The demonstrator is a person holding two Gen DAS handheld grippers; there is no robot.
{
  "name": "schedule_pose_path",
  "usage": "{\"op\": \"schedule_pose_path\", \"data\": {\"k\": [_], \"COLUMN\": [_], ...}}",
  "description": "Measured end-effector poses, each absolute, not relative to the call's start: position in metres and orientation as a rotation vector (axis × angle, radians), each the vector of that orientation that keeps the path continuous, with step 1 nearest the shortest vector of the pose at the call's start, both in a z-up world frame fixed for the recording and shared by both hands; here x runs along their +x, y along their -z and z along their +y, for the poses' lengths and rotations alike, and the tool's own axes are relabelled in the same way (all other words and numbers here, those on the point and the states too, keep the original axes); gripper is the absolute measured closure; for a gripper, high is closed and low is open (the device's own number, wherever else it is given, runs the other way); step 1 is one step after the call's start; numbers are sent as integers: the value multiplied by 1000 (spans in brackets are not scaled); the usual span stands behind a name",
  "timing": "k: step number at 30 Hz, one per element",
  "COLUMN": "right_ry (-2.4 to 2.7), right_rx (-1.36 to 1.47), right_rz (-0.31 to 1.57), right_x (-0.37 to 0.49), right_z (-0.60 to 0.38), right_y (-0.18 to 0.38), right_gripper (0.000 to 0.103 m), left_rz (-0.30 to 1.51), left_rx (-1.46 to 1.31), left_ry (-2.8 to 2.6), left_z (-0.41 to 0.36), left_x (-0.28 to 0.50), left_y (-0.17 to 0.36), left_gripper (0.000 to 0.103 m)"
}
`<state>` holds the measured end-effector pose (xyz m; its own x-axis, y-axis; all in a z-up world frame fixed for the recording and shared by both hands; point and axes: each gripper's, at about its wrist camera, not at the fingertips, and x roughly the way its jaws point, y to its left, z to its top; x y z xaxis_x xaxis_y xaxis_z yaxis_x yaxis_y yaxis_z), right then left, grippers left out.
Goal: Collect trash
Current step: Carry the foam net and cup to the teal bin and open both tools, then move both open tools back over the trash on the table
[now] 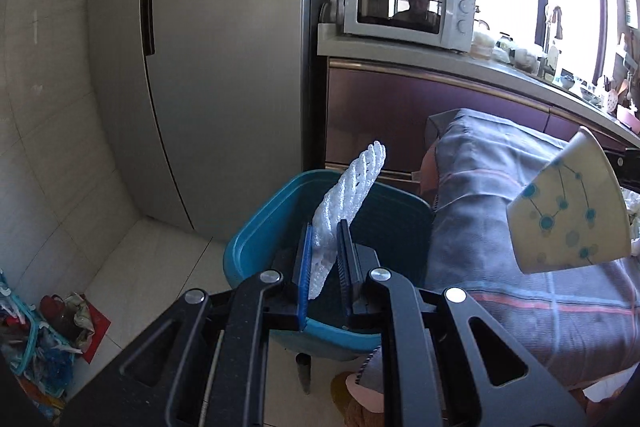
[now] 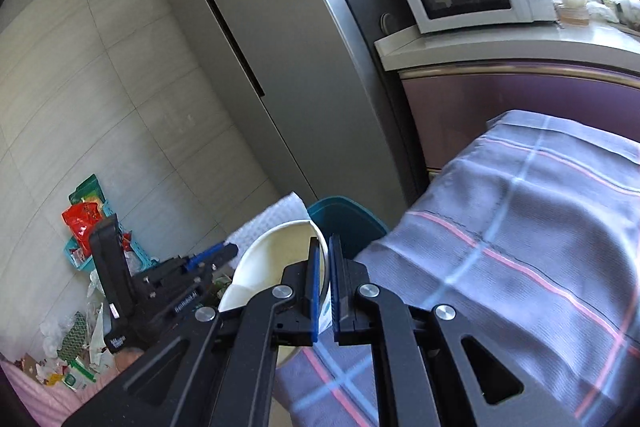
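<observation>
Left gripper [image 1: 326,259]: fingers clamped on a strip of white foam net [image 1: 348,195]; the net sticks up and away from the tips, right over the bin.
Right gripper [image 2: 325,283]: fingers pinched shut on the rim of a paper cup [image 2: 276,259], cup tipped so you look into its cream inside.
Bin [image 1: 256,239]: teal plastic, on the floor between the fridge and the cloth-covered bench. Dark inside, can't tell what's in it.
Cup, left view: shows up at the right [image 1: 568,211], over the cloth, and here you get the outside, pale yellow with teal dots and lines. The right view doesn't show that print.
Net, right view: just a white bit [image 2: 276,215] peeking behind the cup, next to the bin's rim [image 2: 344,211].
Left gripper, right view: seen from the side [image 2: 208,259], black body with blue pads, left of the cup.
Cloth [image 2: 520,247]: grey plaid with pink and blue stripes, draped over the bench.
Fridge [image 1: 224,67]: tall, grey, behind the bin.
Microwave [image 1: 408,11]: white, on the counter by the window. Left view has a person reflected in the door.
Floor clutter: right view shows a teal basket [image 2: 80,251] with red packets, wrappers scattered below; left view only catches a corner of that pile [image 1: 44,343].
</observation>
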<state>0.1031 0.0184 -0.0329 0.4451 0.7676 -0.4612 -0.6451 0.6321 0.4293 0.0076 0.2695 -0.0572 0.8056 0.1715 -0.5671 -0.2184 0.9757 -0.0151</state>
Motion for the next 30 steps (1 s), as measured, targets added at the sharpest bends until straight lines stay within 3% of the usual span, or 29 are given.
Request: {"op": "schedule_pose_path", "data": {"k": [11, 14, 15, 20, 23, 30], "right_ry": [-886, -868, -857, -841, -844, -861], "right_rx": [207, 213, 219, 222, 230, 204], "right_rz": [829, 883, 893, 887, 874, 805], "right_x": [149, 164, 166, 165, 162, 143], "right_z": [88, 103, 105, 102, 94, 54], "right_y": [62, 75, 78, 79, 78, 66], "right_gripper": [99, 94, 93, 80, 79, 71], "left_rz": [687, 705, 708, 706, 689, 598], "left_rx": [-72, -100, -118, -155, -147, -131], "left_ry": [-254, -269, -262, -253, -253, -164], "left_z": [276, 280, 281, 283, 279, 251], "left_x": [44, 54, 56, 63, 61, 43], "left_y": [86, 92, 94, 101, 99, 73], "left_gripper": [89, 83, 76, 74, 71, 57]}}
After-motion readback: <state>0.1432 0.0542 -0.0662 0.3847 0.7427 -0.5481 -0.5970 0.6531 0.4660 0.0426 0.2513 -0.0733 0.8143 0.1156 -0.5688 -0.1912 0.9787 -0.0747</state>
